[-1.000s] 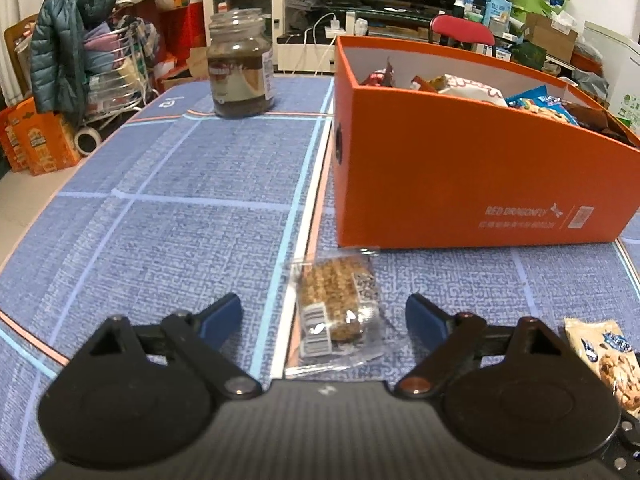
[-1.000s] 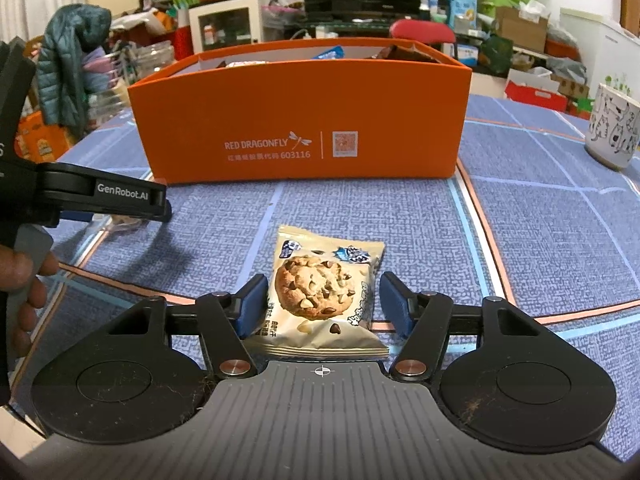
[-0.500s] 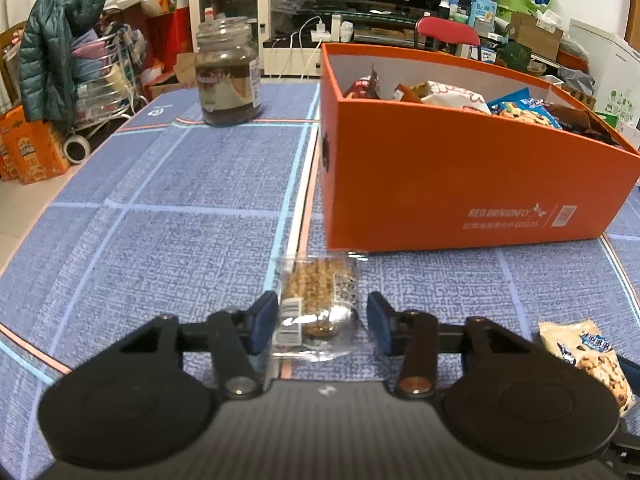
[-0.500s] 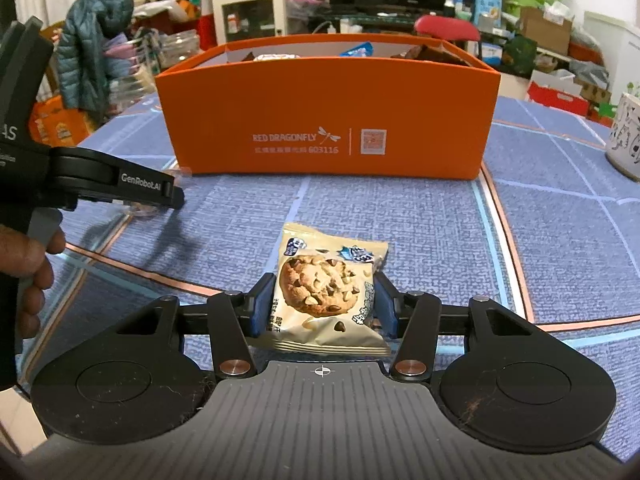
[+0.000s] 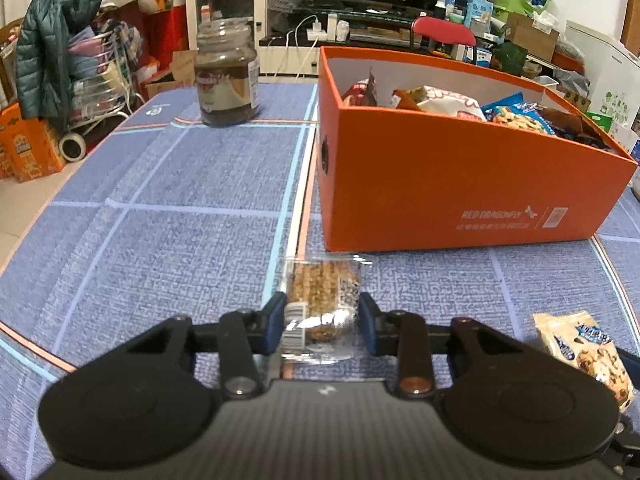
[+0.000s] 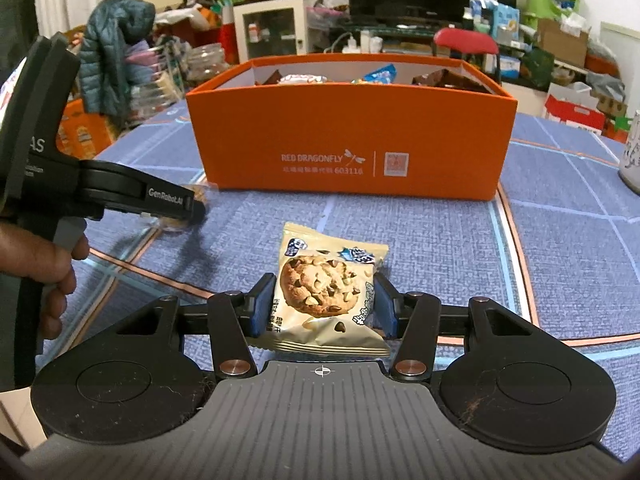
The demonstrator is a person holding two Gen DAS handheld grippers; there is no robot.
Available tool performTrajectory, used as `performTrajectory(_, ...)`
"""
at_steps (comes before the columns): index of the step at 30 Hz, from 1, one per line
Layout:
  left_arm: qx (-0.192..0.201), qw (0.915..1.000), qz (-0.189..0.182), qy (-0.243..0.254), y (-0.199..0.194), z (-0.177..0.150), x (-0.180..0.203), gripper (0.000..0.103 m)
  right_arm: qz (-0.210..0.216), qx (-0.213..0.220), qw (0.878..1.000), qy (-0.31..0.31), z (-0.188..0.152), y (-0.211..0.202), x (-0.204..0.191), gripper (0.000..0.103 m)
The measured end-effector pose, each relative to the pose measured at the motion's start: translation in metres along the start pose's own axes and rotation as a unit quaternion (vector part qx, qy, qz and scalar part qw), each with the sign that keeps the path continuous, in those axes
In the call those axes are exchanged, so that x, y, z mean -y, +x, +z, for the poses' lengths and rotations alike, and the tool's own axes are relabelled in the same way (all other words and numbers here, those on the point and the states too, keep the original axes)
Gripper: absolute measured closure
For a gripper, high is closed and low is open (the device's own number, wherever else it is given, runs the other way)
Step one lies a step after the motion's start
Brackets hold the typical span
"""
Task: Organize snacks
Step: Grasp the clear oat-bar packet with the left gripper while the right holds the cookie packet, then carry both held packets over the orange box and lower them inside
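Two grippers have just closed: left gripper [image 5: 321, 322] clamps the oat bar [image 5: 322, 307], right gripper [image 6: 322, 306] the cookie packet [image 6: 329, 295], both ready for the orange box [image 6: 352, 148].

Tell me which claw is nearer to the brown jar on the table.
Left. The left claw, shut on the clear-wrapped grain bar, has the brown jar ahead, slightly left. The right claw, shut on the cookie packet, sits farther right of it.

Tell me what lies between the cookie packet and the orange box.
Nothing: in the right wrist view only bare blue tablecloth separates the cookie packet from the orange box.
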State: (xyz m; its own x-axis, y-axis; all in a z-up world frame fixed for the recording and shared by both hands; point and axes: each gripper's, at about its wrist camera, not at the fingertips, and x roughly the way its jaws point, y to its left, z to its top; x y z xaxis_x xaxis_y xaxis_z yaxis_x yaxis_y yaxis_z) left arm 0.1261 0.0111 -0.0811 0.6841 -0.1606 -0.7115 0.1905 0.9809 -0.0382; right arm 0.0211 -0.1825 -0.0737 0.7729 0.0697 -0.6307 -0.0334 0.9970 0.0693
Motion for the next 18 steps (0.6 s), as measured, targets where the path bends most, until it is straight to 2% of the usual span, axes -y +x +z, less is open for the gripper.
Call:
performTrajectory(5,0.007,0.9999,-0.005,0.007,-0.014,0.003,0.003,0.069,-0.006,0.011,1.000,-0.005,0.004,-0.007,0.000,0.066)
performTrajectory(9,0.015,0.9998,-0.009,0.005,-0.031,0.006,0.001,0.069,-0.006,-0.010,1.000,0.006,0.003,-0.002,0.004,0.066)
performTrajectory(12,0.031,0.9995,-0.011,0.003,-0.046,0.010,0.000,0.069,0.000,-0.025,0.999,0.031,0.003,-0.001,0.012,0.066)
performTrajectory(18,0.080,0.9965,-0.014,0.021,-0.080,0.019,0.009,0.069,-0.007,-0.015,0.999,0.030,0.007,-0.009,0.014,0.066)
